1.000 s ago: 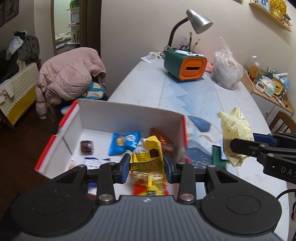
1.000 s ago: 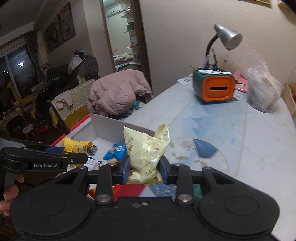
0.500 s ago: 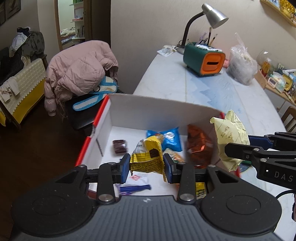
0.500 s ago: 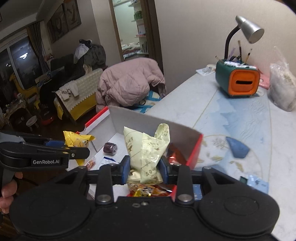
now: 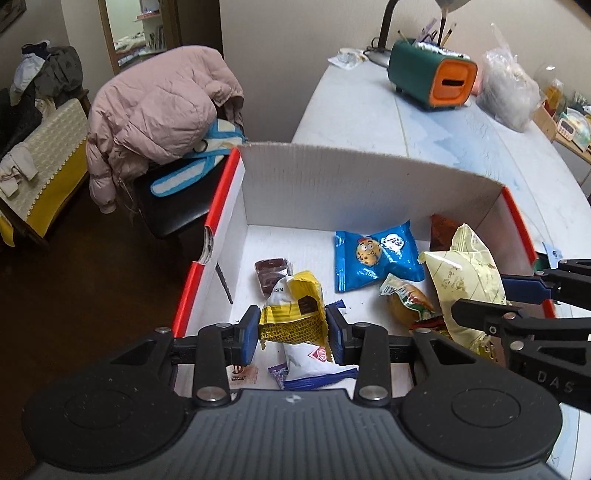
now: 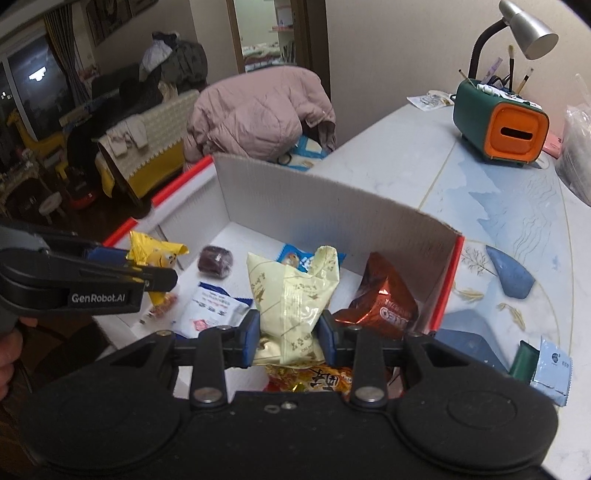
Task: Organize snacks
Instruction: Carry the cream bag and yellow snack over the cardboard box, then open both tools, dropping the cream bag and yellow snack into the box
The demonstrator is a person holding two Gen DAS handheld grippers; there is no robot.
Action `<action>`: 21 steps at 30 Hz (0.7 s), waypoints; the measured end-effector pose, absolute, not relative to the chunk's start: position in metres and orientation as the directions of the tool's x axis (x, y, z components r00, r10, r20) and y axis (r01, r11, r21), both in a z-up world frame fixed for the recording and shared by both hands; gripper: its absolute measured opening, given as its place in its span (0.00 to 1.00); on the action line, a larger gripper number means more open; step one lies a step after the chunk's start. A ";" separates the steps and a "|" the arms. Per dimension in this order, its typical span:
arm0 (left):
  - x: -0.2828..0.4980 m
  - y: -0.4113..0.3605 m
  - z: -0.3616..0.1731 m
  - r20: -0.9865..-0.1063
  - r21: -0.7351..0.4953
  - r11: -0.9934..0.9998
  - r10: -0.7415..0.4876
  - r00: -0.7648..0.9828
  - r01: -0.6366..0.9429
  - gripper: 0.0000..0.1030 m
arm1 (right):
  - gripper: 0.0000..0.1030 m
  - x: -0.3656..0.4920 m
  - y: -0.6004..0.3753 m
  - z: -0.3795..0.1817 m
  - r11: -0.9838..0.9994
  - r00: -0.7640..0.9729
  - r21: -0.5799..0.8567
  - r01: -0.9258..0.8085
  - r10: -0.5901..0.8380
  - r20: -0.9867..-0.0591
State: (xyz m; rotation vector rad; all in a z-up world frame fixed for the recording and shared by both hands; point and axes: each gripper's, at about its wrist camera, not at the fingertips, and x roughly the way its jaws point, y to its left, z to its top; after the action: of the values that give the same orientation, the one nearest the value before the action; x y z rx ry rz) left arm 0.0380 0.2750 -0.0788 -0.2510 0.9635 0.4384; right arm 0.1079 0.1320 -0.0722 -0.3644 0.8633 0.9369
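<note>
A white cardboard box (image 5: 332,184) with red rims stands on the table and holds several snacks. My left gripper (image 5: 291,330) is shut on a yellow snack packet (image 5: 295,314) and holds it over the box's near left part. My right gripper (image 6: 288,332) is shut on a pale cream snack bag (image 6: 291,291), held over the box's near right part. In the box lie a blue cookie packet (image 5: 376,254), a dark brown sweet (image 5: 269,269), a white sachet (image 6: 210,306) and an orange-brown packet (image 6: 384,299).
A green and orange desk organiser (image 6: 498,125) and a lamp (image 6: 532,29) stand at the table's far end. A light blue sachet (image 6: 552,369) lies on the table right of the box. A chair with a pink jacket (image 5: 159,110) stands left of the table.
Both grippers have moved forward and down over the open box, each still holding its packet. The box interior now fills both views.
</note>
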 end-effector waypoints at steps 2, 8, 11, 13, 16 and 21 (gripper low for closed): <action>0.042 0.276 -0.084 -0.843 -0.008 0.888 0.242 0.480 -0.461 0.36 | 0.31 0.109 0.135 -0.078 0.570 0.305 0.067 -0.819 0.531 -0.791; 0.050 0.271 -0.096 -0.867 0.006 0.909 0.213 0.451 -0.417 0.36 | 0.33 0.114 0.139 -0.088 0.575 0.287 0.071 -0.815 0.506 -0.814; 0.052 0.269 -0.101 -0.877 0.009 0.915 0.201 0.437 -0.403 0.37 | 0.34 0.114 0.139 -0.091 0.577 0.285 0.068 -0.814 0.499 -0.819; 0.053 0.268 -0.103 -0.882 0.008 0.917 0.195 0.429 -0.400 0.37 | 0.35 0.116 0.140 -0.091 0.579 0.283 0.071 -0.812 0.497 -0.820; 0.053 0.266 -0.106 -0.883 0.007 0.921 0.188 0.429 -0.389 0.38 | 0.37 0.116 0.140 -0.091 0.582 0.283 0.072 -0.810 0.495 -0.821; 0.053 0.266 -0.108 -0.885 -0.002 0.924 0.176 0.431 -0.382 0.42 | 0.43 0.116 0.137 -0.092 0.586 0.284 0.070 -0.807 0.490 -0.824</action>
State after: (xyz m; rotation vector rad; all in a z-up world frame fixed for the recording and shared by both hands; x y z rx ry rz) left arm 0.0526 0.2656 -0.1082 -0.2139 1.0710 0.3511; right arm 0.1161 0.1370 -0.0921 -0.3983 0.9293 0.8993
